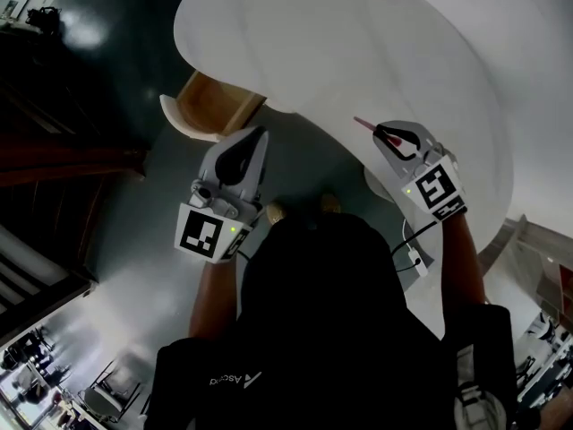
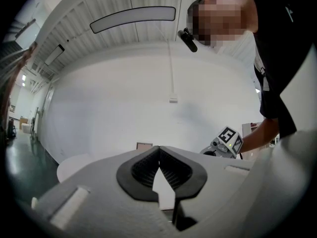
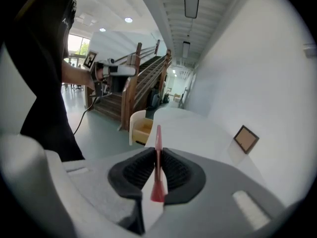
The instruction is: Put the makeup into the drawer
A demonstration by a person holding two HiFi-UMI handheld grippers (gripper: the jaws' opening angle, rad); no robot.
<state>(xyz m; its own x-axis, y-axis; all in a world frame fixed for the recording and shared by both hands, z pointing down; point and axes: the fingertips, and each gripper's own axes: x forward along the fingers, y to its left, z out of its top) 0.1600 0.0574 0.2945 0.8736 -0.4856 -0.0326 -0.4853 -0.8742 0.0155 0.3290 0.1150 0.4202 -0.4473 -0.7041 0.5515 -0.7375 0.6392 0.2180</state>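
I see my right gripper clamped on a slim red makeup pencil. Left gripper: jaws together, nothing between. Wooden drawer open at the white table edge.

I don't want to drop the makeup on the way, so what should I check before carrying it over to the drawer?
1. Grip: right gripper shut on the red makeup stick: ok.
2. Hold secure: cannot tell; the stick is pinched near its wide end, with the thin end sticking out ahead.
3. Target: drawer open, its wooden inside showing: ok.
4. Room inside the drawer: cannot tell; only part of it shows.
5. Spare hand: left gripper empty, jaws together: ok.
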